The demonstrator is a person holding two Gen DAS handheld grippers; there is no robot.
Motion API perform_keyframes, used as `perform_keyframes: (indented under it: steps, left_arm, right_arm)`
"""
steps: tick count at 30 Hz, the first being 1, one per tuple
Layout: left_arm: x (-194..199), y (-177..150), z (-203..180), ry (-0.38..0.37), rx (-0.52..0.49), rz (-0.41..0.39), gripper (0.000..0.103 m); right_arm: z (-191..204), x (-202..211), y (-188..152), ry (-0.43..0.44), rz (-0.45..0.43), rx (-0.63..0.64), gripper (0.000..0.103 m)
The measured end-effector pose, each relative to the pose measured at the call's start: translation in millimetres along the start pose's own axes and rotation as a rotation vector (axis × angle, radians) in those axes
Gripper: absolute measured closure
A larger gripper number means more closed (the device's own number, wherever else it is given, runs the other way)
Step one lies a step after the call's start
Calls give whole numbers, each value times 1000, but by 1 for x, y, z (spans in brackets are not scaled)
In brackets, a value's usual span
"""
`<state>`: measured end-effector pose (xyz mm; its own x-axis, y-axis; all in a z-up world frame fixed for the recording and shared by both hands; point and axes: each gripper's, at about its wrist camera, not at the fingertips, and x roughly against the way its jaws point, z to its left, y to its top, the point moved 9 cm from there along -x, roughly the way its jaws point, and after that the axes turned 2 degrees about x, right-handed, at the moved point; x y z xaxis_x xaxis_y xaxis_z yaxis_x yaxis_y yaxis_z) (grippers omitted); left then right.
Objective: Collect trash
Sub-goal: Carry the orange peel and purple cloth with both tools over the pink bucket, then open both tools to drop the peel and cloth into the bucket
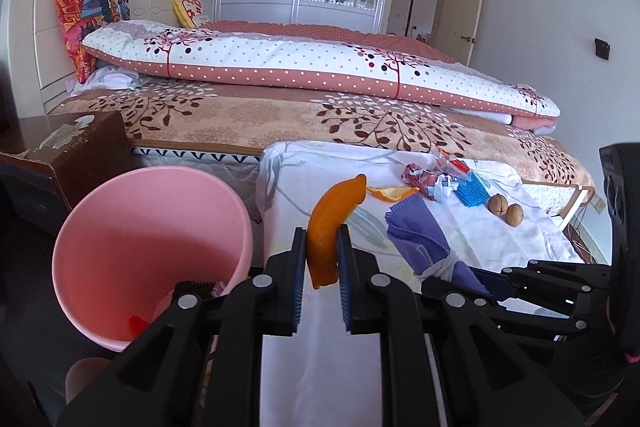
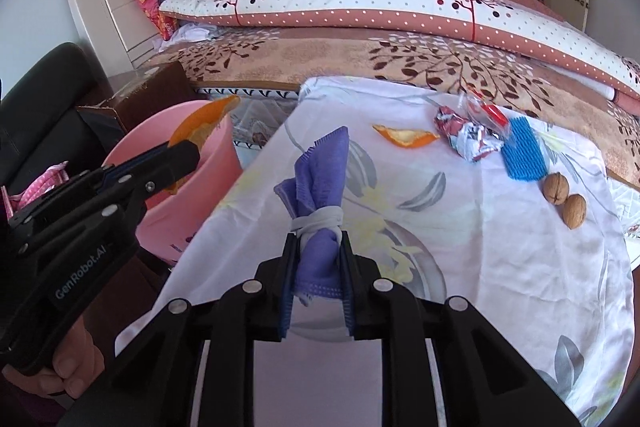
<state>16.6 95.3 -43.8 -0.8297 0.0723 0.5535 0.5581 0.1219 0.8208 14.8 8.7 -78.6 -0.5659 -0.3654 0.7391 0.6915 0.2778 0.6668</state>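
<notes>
My left gripper (image 1: 322,235) is shut on a curved orange peel (image 1: 332,223), held upright just right of the pink bin (image 1: 152,251). In the right wrist view the peel (image 2: 200,131) hangs over the bin's rim (image 2: 160,123). My right gripper (image 2: 318,243) is shut on a bundled purple face mask (image 2: 320,183) above the white floral cloth (image 2: 480,247). On the cloth lie a second orange peel (image 2: 404,137), crumpled wrappers (image 2: 468,135), a blue foam net (image 2: 522,155) and two walnuts (image 2: 564,201).
A bed with a dotted quilt (image 1: 320,63) runs behind the cloth-covered table. A brown cardboard box (image 1: 80,155) stands left of the bin. The bin holds some red and dark scraps (image 1: 140,323). A black chair (image 2: 44,107) is at the left.
</notes>
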Motion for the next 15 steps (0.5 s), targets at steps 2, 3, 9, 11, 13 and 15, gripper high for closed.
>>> perform_keyframes:
  steps: [2, 3, 9, 11, 13, 15]
  left_arm:
    - [2, 4, 14, 30, 10, -16, 88]
    - [3, 5, 21, 43, 18, -22, 88]
    - [2, 8, 66, 119, 93, -19, 88]
    - [1, 7, 82, 142, 119, -12, 88]
    - [0, 6, 96, 167, 145, -6, 88]
    - [0, 5, 109, 188, 167, 1, 88]
  right_arm:
    - [13, -5, 9, 23, 1, 8, 84]
    - [19, -7, 13, 37, 2, 10, 84]
    - [55, -24, 33, 104, 9, 33, 84]
    - [65, -30, 38, 122, 12, 41, 84]
    - [76, -37, 43, 139, 21, 51, 84]
    - [85, -43, 47, 151, 28, 61, 84]
